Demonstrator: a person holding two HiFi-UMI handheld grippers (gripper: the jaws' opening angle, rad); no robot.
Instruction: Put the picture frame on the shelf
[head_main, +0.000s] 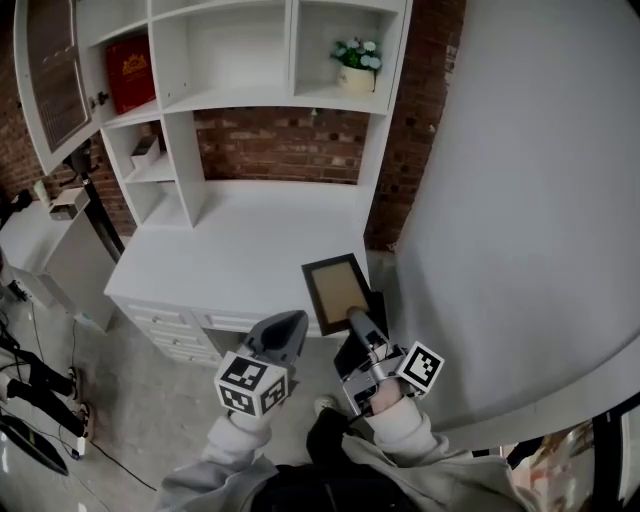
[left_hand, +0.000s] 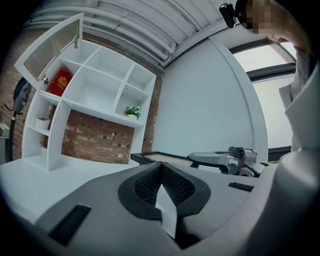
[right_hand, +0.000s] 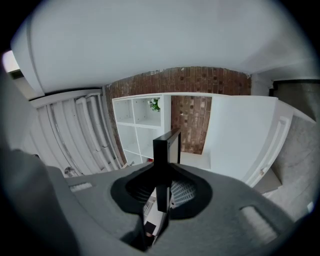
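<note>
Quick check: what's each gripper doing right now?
Left gripper: closed, holding nothing.
Right gripper: closed on the picture frame, gripping its edge.

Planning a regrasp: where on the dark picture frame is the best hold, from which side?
Pinch the thin near edge of the dark rectangular picture frame, coming from the person's side as the right gripper does: it is flat, so only its thickness fits the jaws.

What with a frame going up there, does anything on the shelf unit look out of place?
Only the cabinet door at the shelf unit's top left, which hangs swung open. The red book and flower pot stand upright.
</note>
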